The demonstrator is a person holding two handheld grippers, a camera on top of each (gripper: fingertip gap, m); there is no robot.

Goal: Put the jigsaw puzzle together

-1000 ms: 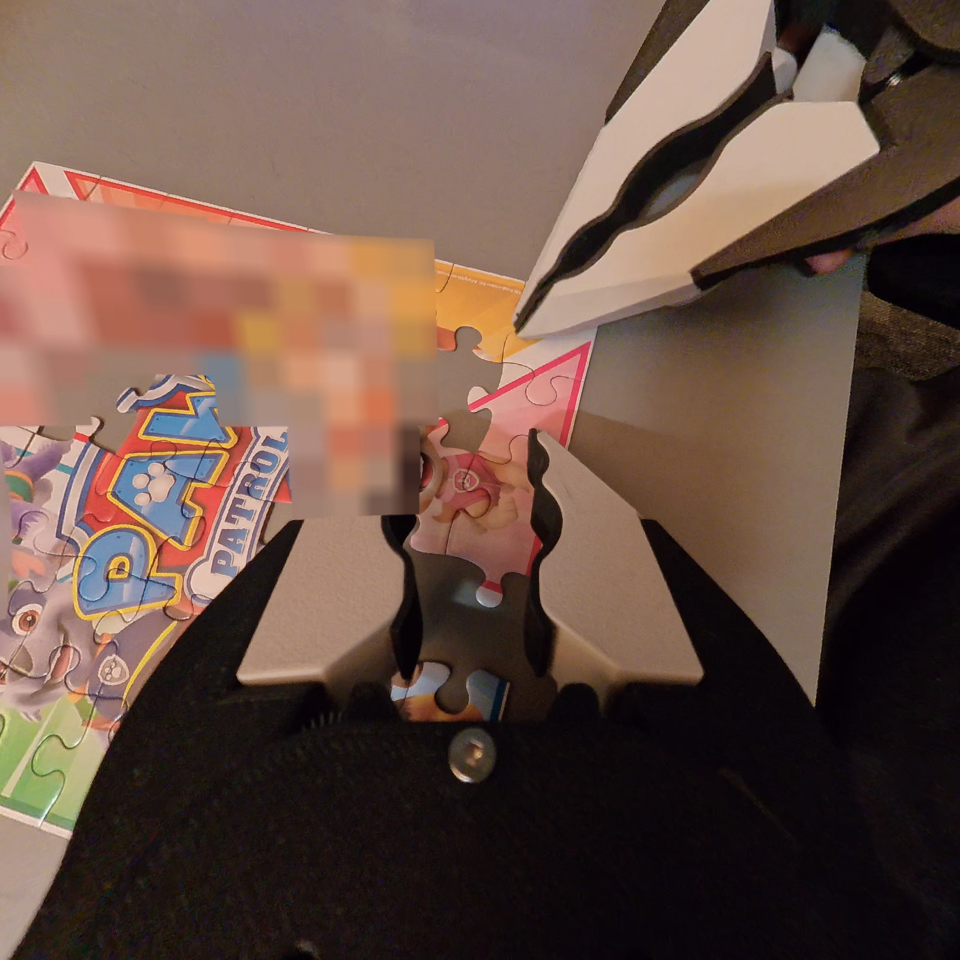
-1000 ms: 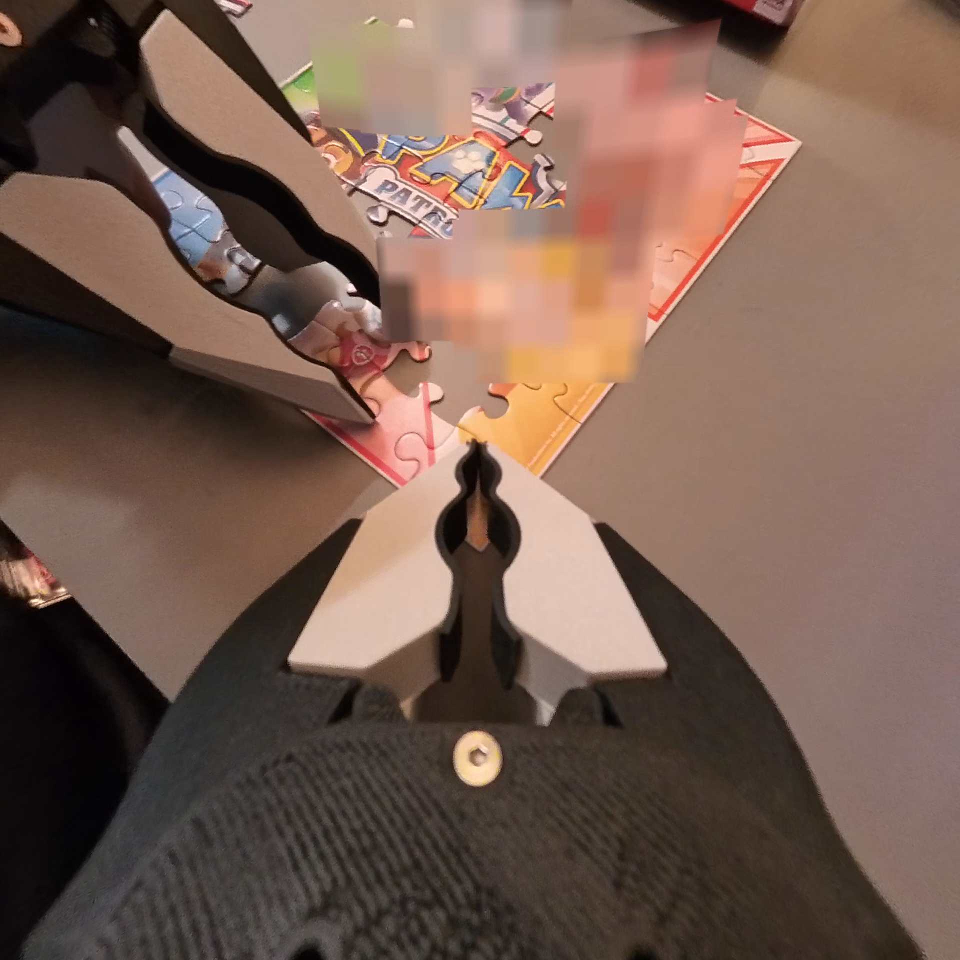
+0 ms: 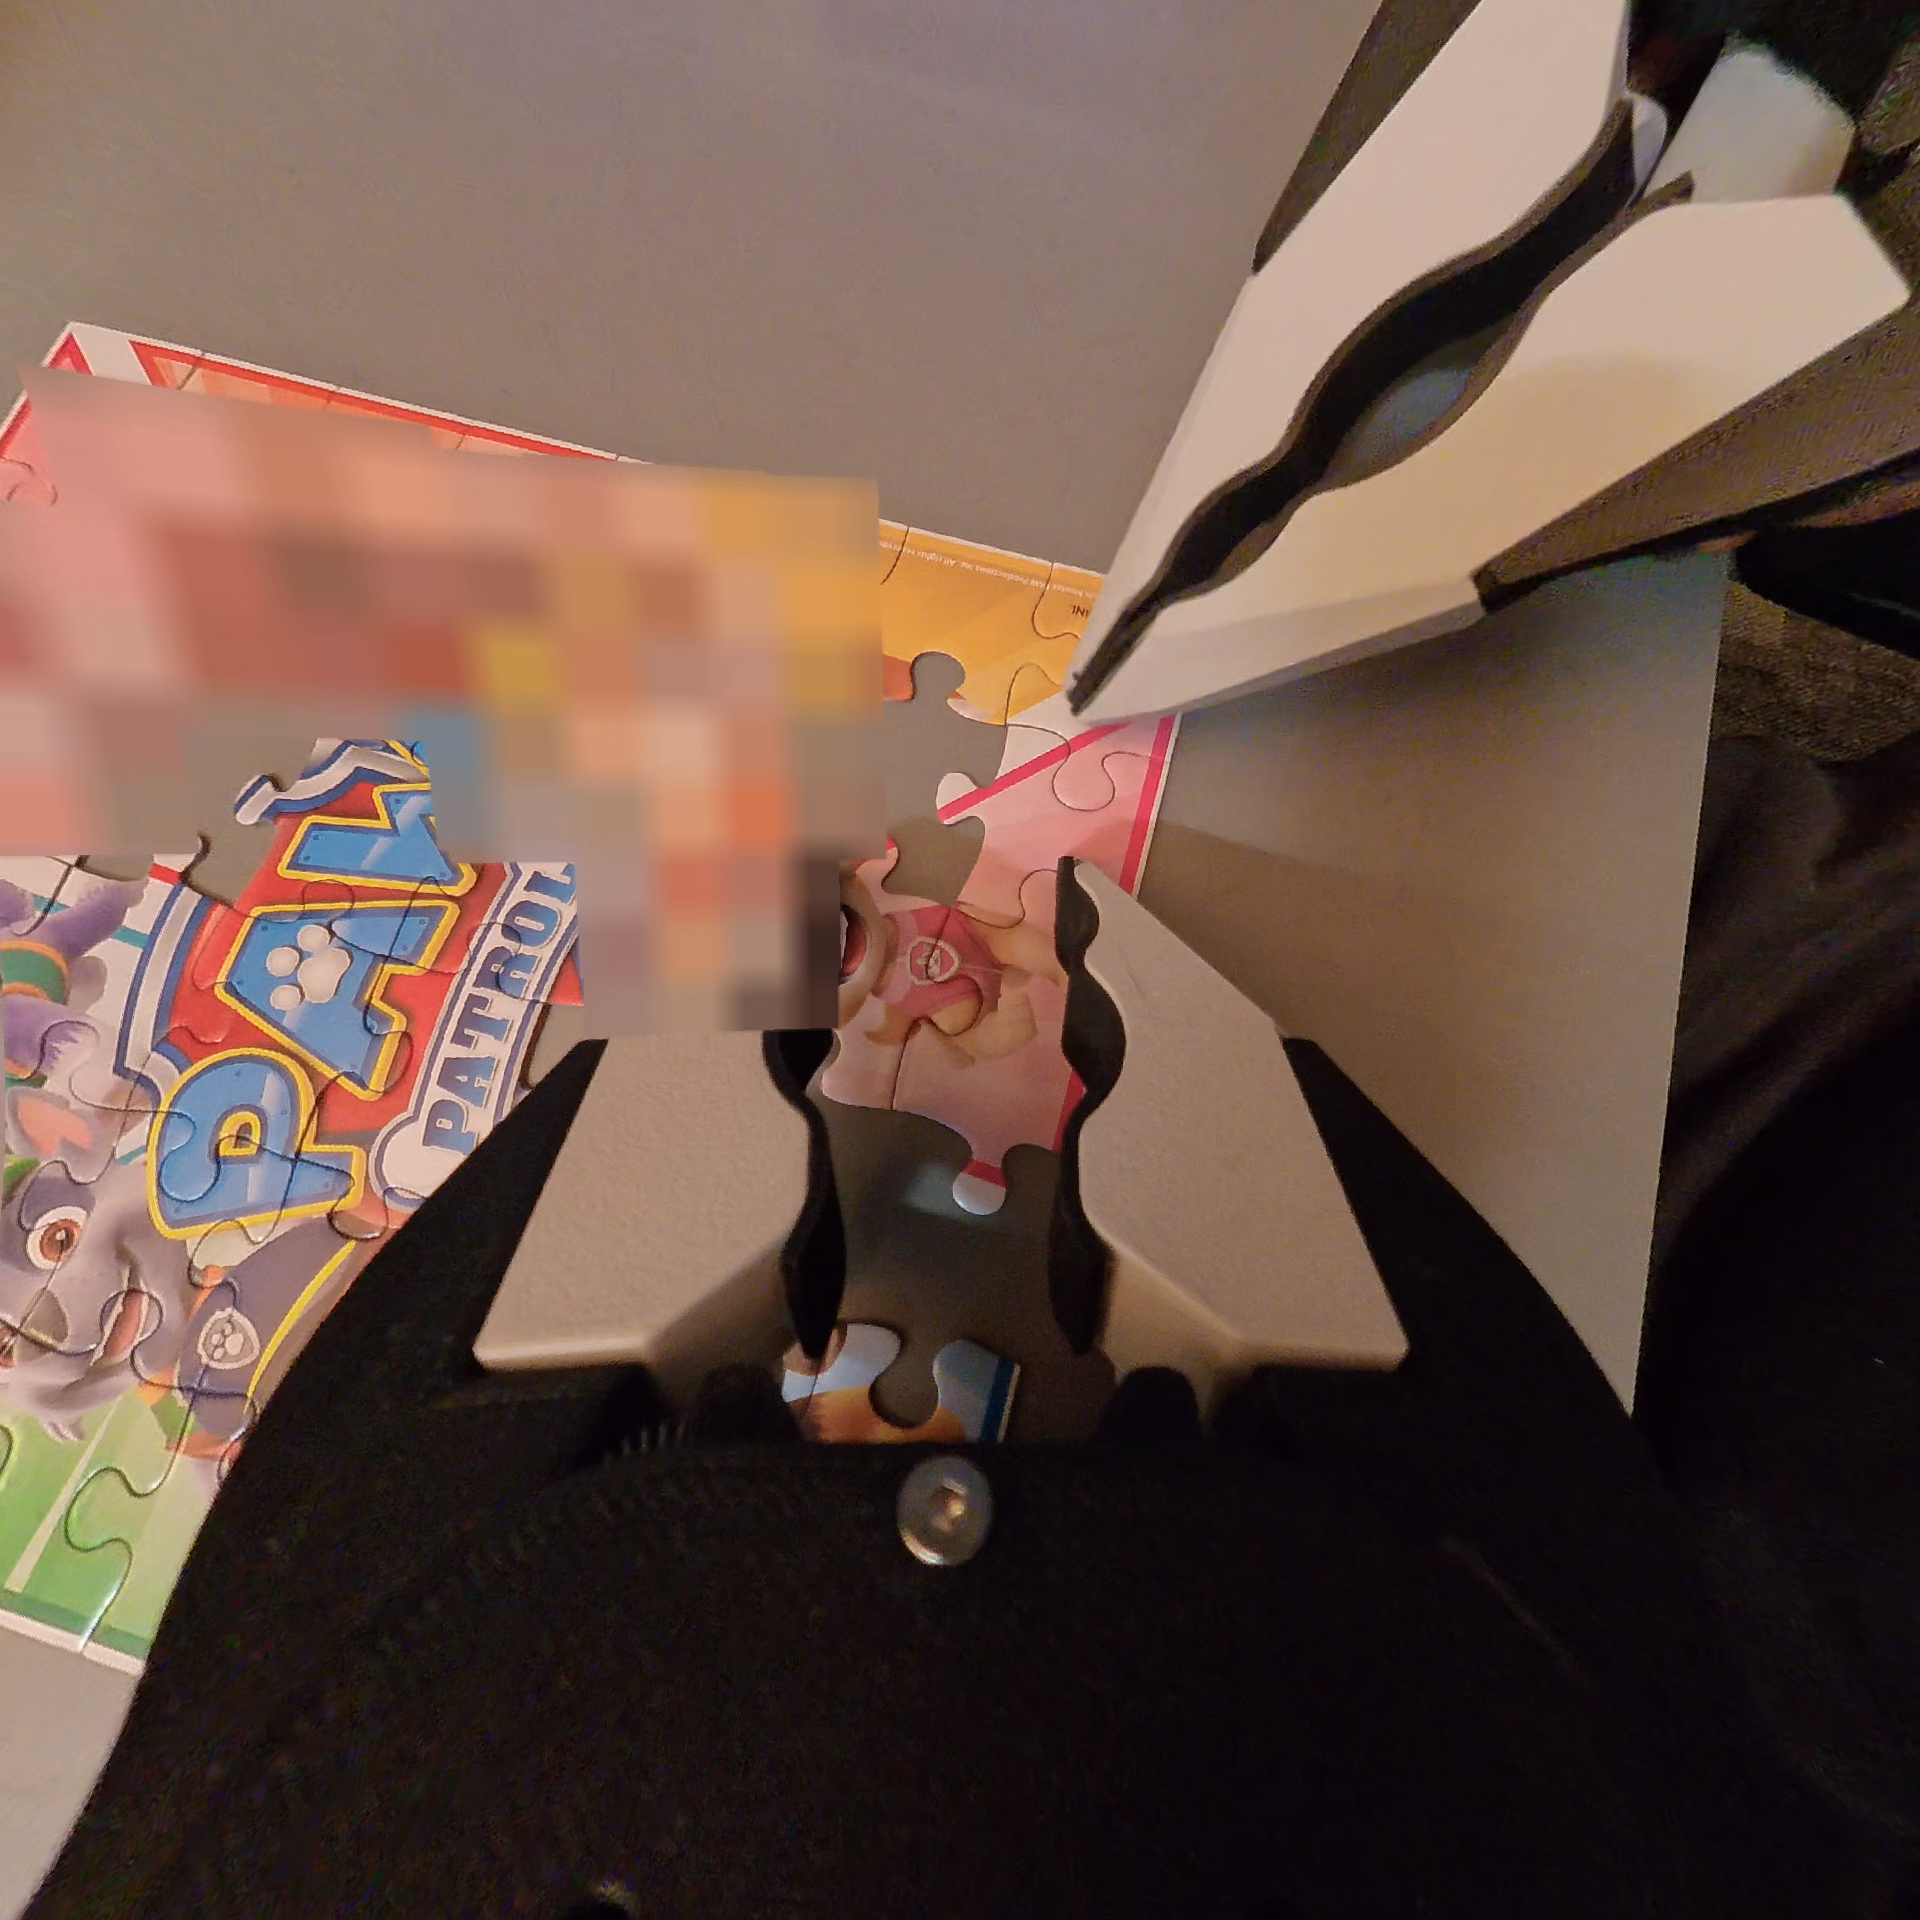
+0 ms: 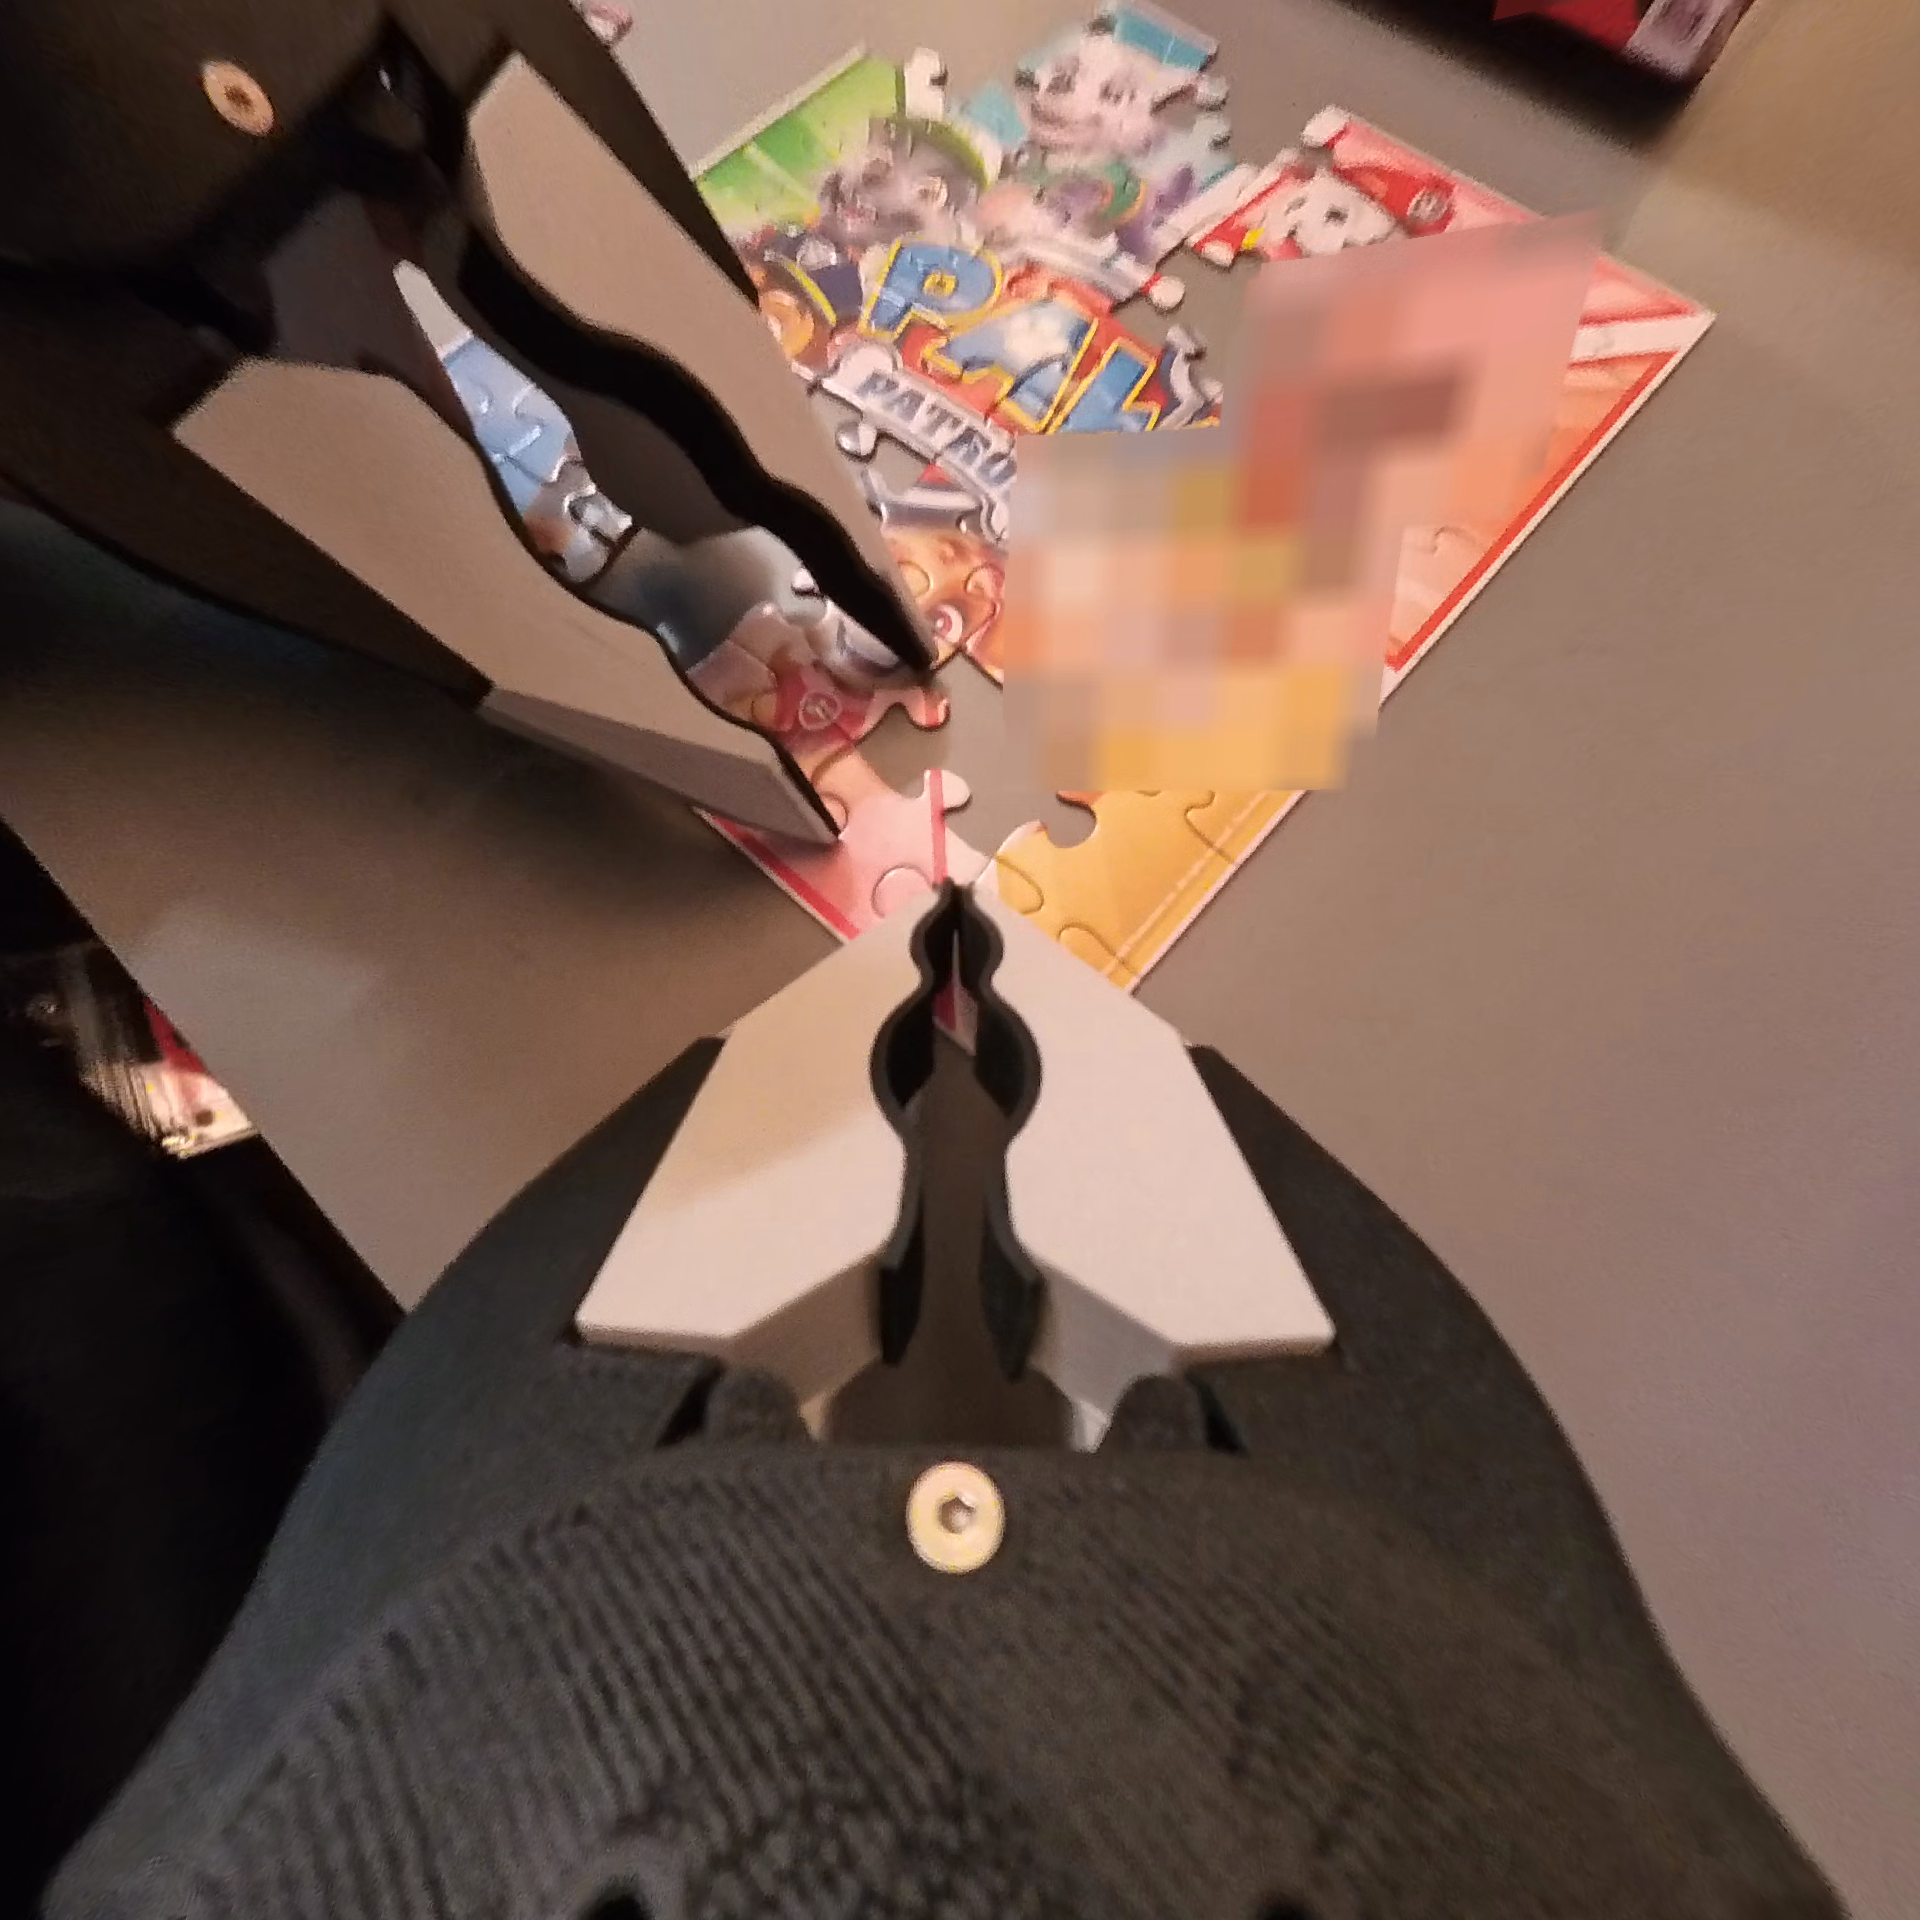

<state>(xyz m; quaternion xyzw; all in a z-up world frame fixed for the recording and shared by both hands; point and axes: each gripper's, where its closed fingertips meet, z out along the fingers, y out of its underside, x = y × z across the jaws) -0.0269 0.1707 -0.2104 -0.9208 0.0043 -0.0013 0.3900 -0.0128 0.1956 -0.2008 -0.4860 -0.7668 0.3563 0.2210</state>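
While the part-built jigsaw puzzle (image 3: 208, 1039) lies flat on the grey counter (image 3: 623, 208), its left side shows a finished stretch of cartoon pups around a blue-and-red emblem. A green strip runs along its near edge.

Further right, the left claw (image 3: 935, 935) hangs over the puzzle's pink area with its jaws spread. Only its right fingertip (image 3: 1070, 883) shows in its own view, since a mosaic patch covers the other. The right wrist view shows both tips low over the pink pieces (image 4: 821, 717), which lie flat between them and are not pinched. Whether the tips touch the cardboard cannot be told.

Just beyond that claw there is a piece-shaped gap (image 3: 925, 748) where bare counter shows. It sits between the pink pieces and the yellow border pieces (image 3: 966, 623).

At the right, the right claw (image 3: 1086, 696) has its jaws pressed together. Its tip is just over the puzzle's near corner (image 4: 894, 883), where pink meets yellow. Only slivers of what lies beneath show through the slot between its pads.

Set against a second ago, both claws stand about where they were. The left has the same spread and the right is no less tightly closed.
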